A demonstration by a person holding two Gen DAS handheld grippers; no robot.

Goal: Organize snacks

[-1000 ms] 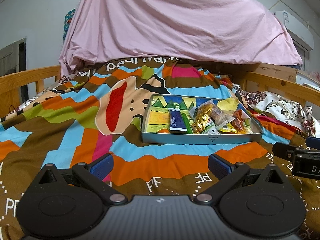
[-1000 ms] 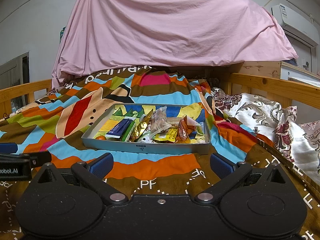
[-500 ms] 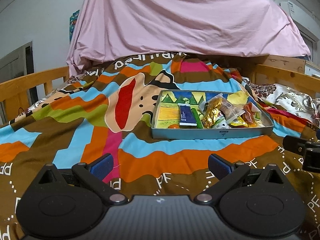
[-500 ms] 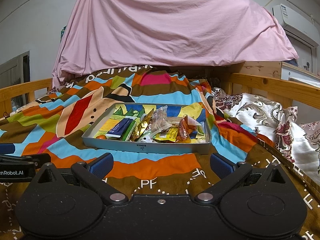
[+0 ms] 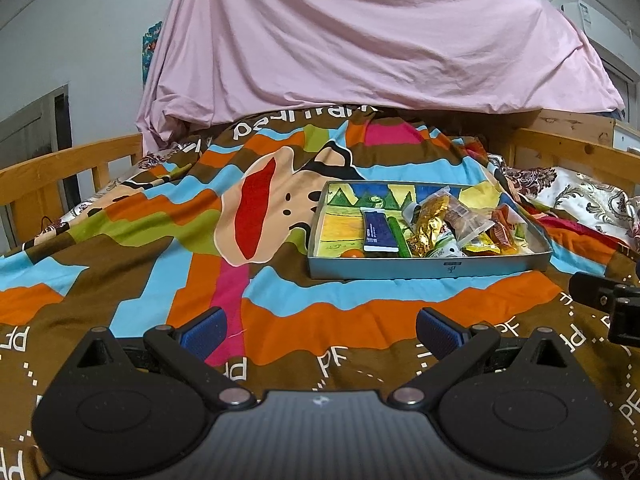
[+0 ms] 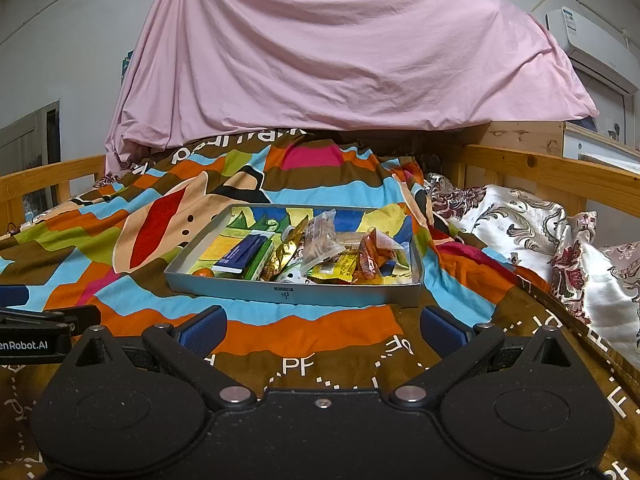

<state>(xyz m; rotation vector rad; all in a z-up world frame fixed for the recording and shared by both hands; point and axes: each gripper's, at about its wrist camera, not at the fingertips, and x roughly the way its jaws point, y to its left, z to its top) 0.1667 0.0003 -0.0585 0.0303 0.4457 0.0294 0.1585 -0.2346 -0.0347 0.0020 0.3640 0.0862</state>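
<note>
On the striped blanket (image 5: 320, 308) the tray (image 5: 424, 270) has shifted rightward for the left gripper (image 5: 320, 330), both grippers' fingers wide, empty.

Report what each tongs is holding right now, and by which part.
Nothing is held. The left tongs and the right tongs are both open and empty, short of the snack tray.

A pink sheet (image 6: 340, 60) hangs above a bedspread (image 6: 120, 240) striped brown, orange, blue and green. The grey tray (image 6: 288, 292) holds a navy packet (image 6: 240, 254), gold wrapper (image 6: 282, 258) and yellow sachet (image 6: 334, 270).
</note>
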